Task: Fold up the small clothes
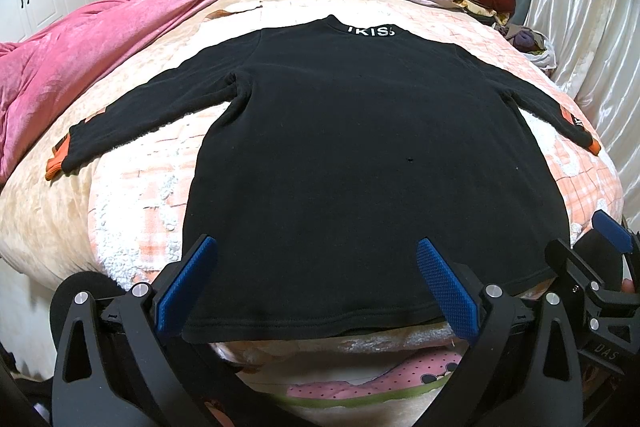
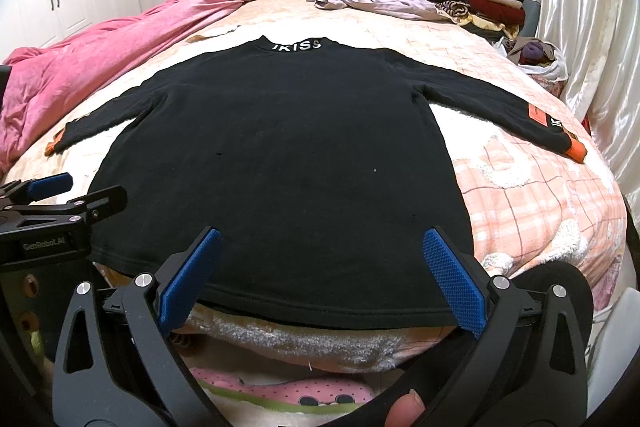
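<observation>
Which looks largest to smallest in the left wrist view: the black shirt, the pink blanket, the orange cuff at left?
1. Black shirt, largest, though it lies nearest the camera, which enlarges it.
2. Pink blanket, stretching away along the bed's left side; its true size may rival the shirt's.
3. Orange cuff, clearly smallest.

Black long-sleeved top (image 1: pixel 360 155), unfolded, lying flat on the bed (image 1: pixel 132 187). Hem at the near edge, collar at the far end with white lettering. Both sleeves spread out left and right, each ending in an orange cuff. Fabric mostly smooth.
</observation>
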The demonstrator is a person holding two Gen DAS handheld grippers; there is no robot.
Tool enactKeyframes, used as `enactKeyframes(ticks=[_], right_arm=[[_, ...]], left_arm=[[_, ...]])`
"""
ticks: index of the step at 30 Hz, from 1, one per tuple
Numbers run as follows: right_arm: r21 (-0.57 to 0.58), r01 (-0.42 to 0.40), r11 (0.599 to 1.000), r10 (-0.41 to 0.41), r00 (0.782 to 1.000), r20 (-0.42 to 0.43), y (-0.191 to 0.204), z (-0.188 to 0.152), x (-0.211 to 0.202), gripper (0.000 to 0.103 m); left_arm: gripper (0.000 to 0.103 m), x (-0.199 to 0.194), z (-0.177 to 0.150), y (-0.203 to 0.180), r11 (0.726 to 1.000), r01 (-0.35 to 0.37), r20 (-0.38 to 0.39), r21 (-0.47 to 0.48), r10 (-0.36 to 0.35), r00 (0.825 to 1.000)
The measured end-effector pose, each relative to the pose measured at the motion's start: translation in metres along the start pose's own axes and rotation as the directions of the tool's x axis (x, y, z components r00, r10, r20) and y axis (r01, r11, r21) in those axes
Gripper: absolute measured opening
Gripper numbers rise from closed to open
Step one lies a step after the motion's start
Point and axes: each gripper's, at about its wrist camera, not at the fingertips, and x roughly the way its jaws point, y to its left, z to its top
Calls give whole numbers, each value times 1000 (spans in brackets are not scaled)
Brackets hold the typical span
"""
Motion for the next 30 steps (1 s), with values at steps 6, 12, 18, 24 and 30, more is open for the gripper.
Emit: enactKeyframes(ticks=[6, 12, 18, 24, 30], right_arm=[[0, 0, 1000, 0, 1000, 0, 1, 1, 0, 95], [0, 0, 1000, 0, 1000, 1, 3, 3, 1, 95], [2, 1, 1000, -1, 1000, -1, -2, -1, 0, 95], [9, -7, 1000, 7, 1000, -3, -7, 1, 1, 95], [17, -1, 1000, 1, 1000, -4, -20, 24, 12, 95]], left_arm=[[99, 0, 1, 2, 1000, 2, 1, 1, -2, 1000], [99, 0, 2, 2, 1000, -2, 3, 3, 2, 1000], [99, 3, 4, 0, 1000, -2, 1, 10, 2, 1000], [99, 7, 13, -1, 1000, -5, 4, -1, 5, 1000], [99, 18, 26, -9, 1000, -10, -5, 11, 10, 1000]])
